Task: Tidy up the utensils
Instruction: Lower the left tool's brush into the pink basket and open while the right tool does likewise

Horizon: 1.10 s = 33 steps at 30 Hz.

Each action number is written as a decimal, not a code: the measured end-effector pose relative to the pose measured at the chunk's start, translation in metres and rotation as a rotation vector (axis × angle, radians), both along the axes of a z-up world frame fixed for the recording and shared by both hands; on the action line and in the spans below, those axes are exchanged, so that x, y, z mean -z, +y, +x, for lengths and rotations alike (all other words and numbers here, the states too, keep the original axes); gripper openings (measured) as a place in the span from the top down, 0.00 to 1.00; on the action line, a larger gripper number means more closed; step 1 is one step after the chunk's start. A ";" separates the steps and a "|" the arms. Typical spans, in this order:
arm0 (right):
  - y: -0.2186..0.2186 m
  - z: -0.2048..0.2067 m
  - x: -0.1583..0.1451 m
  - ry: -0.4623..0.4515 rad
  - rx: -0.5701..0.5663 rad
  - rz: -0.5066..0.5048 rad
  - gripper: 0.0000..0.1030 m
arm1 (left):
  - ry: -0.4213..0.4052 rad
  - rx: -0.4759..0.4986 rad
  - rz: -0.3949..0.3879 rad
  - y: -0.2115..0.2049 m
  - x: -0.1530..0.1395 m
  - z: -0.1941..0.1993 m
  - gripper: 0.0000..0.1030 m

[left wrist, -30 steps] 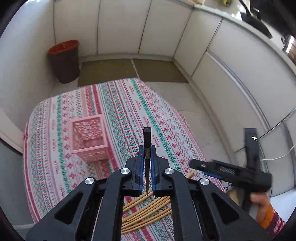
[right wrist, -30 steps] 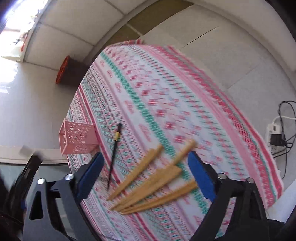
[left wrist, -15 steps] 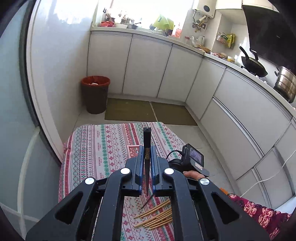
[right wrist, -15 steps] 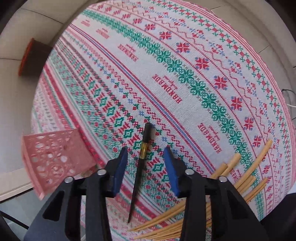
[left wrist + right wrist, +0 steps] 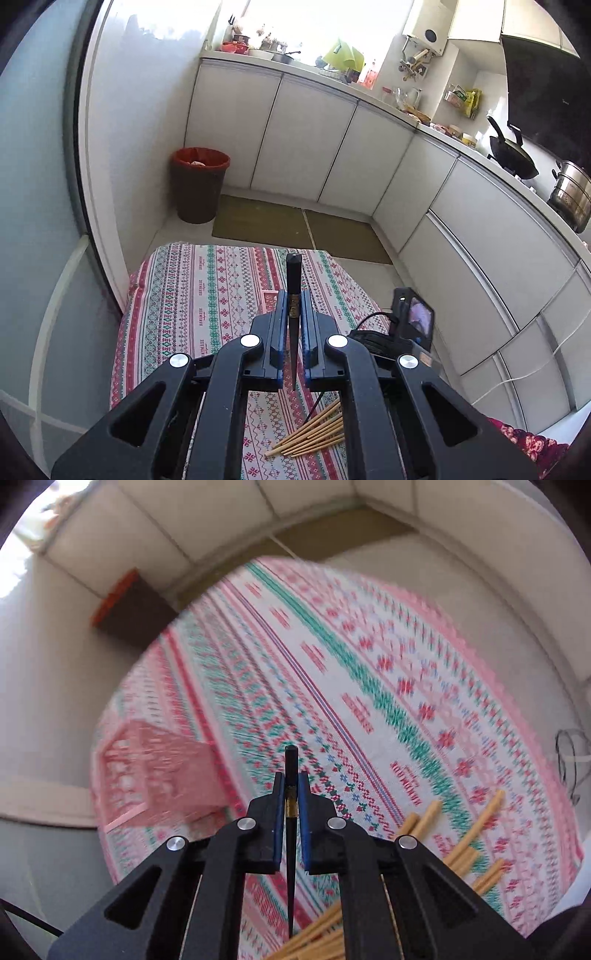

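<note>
**Both grippers clamped on a black chopstick each**

Your left gripper is closed tight w/ a slim black chopstick pinched btwn its blue pads; the blunt end sticks out past the fingertips, the pointed end runs back toward the camera. Below it, a loose bunch of pale bamboo chopsticks lies on the red, green & white patterned tablecloth. Your right gripper is likewise squeezed shut on a second black chopstick w/ a gold band, held along the fingers, thick end forward. The right-wrist view is motion-blurred. The bamboo sticks sit to its right on the cloth; the pink perforated plastic basket stands at the left near the table edge. In the left view only a pink corner of it shows behind the fingers. Farther off: a dark brown bin w/ red liner on the floor by white cabinet doors.
</note>
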State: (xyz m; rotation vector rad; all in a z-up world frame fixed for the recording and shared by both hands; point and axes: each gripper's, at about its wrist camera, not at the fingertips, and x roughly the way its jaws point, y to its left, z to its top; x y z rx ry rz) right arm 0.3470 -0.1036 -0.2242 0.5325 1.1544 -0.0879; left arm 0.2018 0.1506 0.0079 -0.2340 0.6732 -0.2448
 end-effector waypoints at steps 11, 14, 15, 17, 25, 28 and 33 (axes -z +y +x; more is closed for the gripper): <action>-0.026 -0.044 -0.185 -0.382 -0.114 0.041 0.93 | -0.017 -0.050 -0.005 -0.022 0.000 0.057 0.94; -0.025 -0.032 -0.207 -0.436 -0.128 0.041 0.93 | -0.015 -0.071 0.016 -0.029 0.006 0.081 0.94; -0.024 -0.026 -0.209 -0.444 -0.131 0.040 0.93 | -0.014 -0.085 0.032 -0.031 0.009 0.089 0.94; -0.023 -0.016 -0.210 -0.444 -0.140 0.047 0.93 | -0.021 -0.103 0.058 -0.036 0.017 0.101 0.94; -0.006 0.011 -0.191 -0.400 -0.172 0.048 0.93 | 0.007 -0.087 0.013 -0.036 0.054 0.121 0.91; 0.002 0.014 -0.179 -0.379 -0.187 0.034 0.93 | -0.034 -0.130 -0.007 -0.024 0.048 0.111 0.87; 0.013 0.019 -0.163 -0.357 -0.204 0.014 0.93 | -0.071 -0.222 -0.082 0.006 0.024 0.090 0.70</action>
